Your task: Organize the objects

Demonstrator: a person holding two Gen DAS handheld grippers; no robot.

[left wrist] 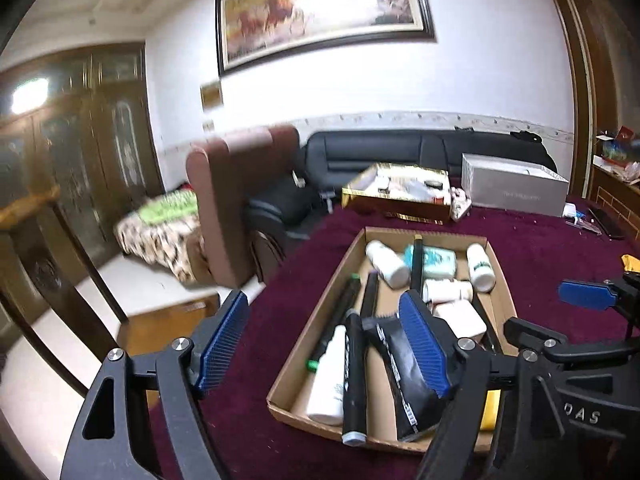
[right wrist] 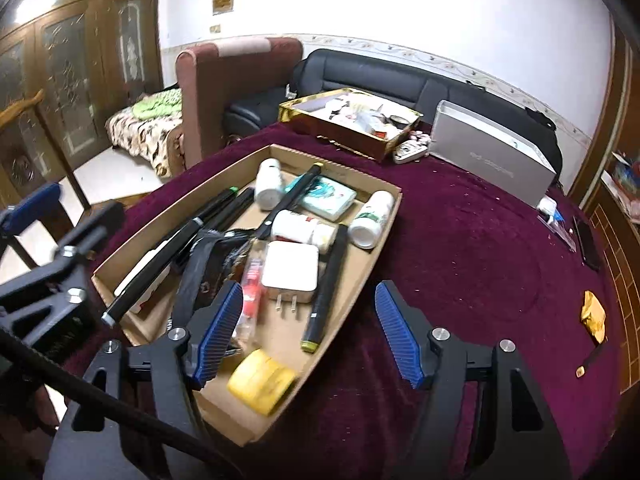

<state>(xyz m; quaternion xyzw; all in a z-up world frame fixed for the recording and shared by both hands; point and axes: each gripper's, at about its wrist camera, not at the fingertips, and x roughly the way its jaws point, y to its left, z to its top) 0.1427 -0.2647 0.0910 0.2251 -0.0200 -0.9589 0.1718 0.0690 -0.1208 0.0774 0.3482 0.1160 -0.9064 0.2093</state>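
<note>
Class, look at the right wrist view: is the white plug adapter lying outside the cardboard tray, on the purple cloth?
No, the white plug adapter lies inside the cardboard tray, among the pens and bottles.

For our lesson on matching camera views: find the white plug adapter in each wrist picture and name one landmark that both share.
Left wrist: white plug adapter lies right of centre in the cardboard tray.
Right wrist: adapter lies mid-tray, prongs toward the camera.
Shared landmark: gold box behind the tray.

Dim indoor light, glare on painting (left wrist: 324,12), fisheye-warped edges, slight blur.
</note>
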